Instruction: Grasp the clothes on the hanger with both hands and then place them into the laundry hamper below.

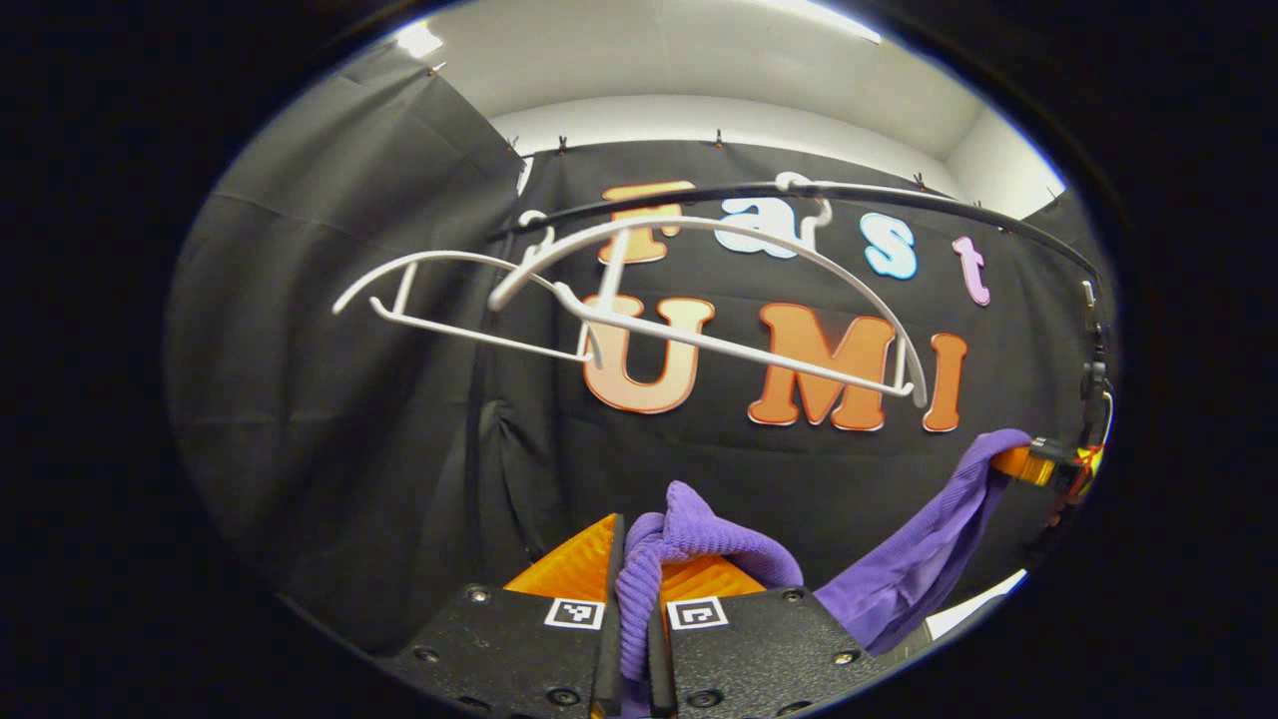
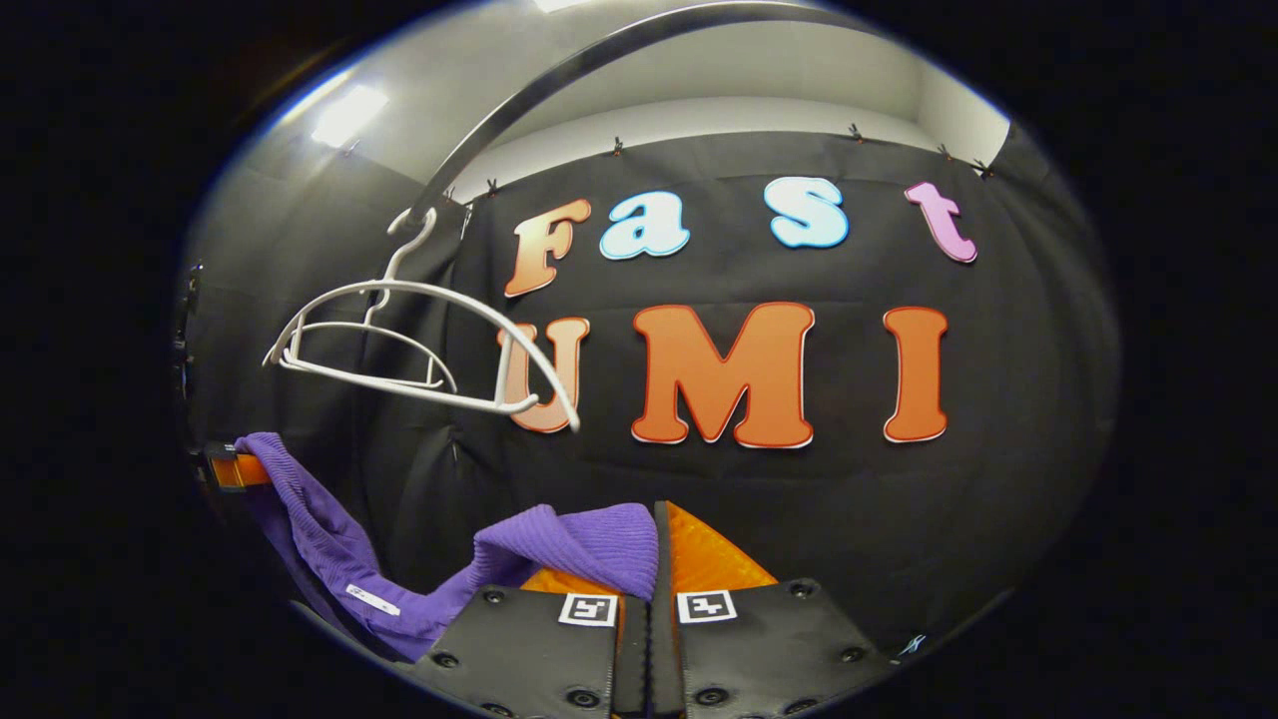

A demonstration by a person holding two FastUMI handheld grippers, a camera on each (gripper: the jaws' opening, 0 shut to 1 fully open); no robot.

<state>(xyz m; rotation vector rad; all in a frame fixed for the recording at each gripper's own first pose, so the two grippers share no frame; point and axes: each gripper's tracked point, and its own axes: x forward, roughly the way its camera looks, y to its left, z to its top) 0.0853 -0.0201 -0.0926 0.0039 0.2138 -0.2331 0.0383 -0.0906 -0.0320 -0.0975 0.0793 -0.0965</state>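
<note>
A: Where is the garment right now?

B: Off the hangers. In the left gripper view the purple knit garment (image 1: 689, 544) bunches up at bottom centre, pinched between the fingers of the left gripper (image 1: 631, 599), which are clamped together on a fold of it. From there the cloth sags and runs to the lower right of the frame, where the right gripper (image 1: 1043, 464) holds its other end.

A: And the right gripper view agrees?

B: Yes. There the purple knit garment (image 2: 569, 544) drapes over the left finger at bottom centre and into the narrow seam between the two; the right gripper (image 2: 649, 599) looks clamped on that edge, though little cloth shows inside the seam itself. The fabric trails to the lower left of the frame, where the left gripper (image 2: 225, 469) grips it.

A: The hangers?

B: Two white hangers (image 1: 619, 300) hang bare from the dark rail (image 1: 899, 195) in the upper half of the left gripper view. In the right gripper view they sit at upper left, white hangers (image 2: 399, 350) under the rail (image 2: 559, 80), well above the cloth.

A: So which step is this?

B: I judge the grasp and lift-off are done, and the carry down to the hamper is in hand. I cannot see the hamper from here.

A: What does the next move ask for?

B: Lowering both grippers together, keeping both clamped so the slack middle doesn't snag, then parting the fingers once the cloth is over the hamper's mouth.
</note>
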